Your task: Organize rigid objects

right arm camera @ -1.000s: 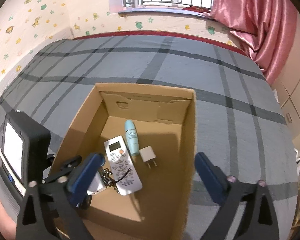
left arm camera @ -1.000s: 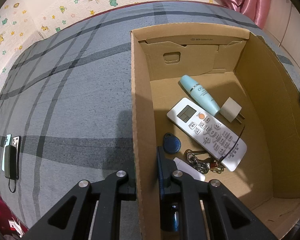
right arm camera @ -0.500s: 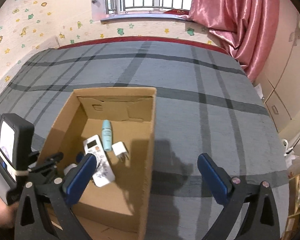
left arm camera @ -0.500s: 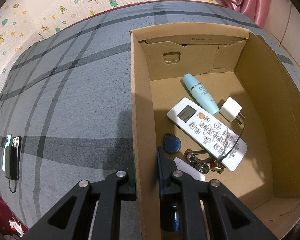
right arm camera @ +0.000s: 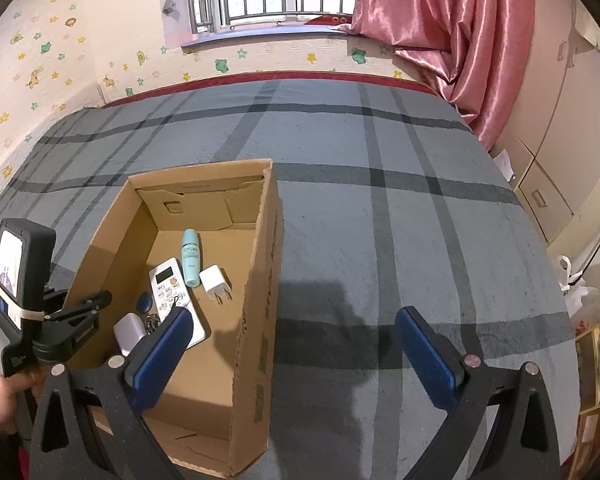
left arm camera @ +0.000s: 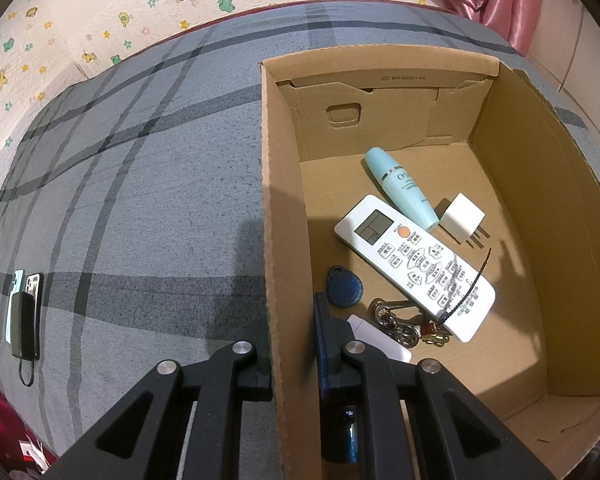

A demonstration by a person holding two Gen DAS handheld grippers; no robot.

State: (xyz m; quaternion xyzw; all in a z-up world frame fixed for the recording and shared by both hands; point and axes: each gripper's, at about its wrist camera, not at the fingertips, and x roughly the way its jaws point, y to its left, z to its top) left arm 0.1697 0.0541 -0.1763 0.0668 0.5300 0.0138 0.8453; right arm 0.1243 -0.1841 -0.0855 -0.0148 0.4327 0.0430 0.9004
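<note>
Six small items, among them a remote point(left arm camera: 414, 266) and a bottle point(left arm camera: 402, 188), already lay in the cardboard box point(left arm camera: 284, 184), while left tongs point(left arm camera: 292, 344) pinched its 9 o'clock wall, right tongs point(right arm camera: 292, 348) gaped empty, and phones point(left arm camera: 23, 316) remained on the bed point(left arm camera: 140, 200).

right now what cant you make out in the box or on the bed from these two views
- White capsule-shaped item: left wrist view, near end hidden behind the left gripper, whose jaws clamp the cardboard box wall.
- Keyring: partly under the remote; in the right wrist view, hidden by the right gripper finger.
- Bottle label: too small to read.
- Phones on the bed: near the left wrist view's edge, detail unclear.
</note>
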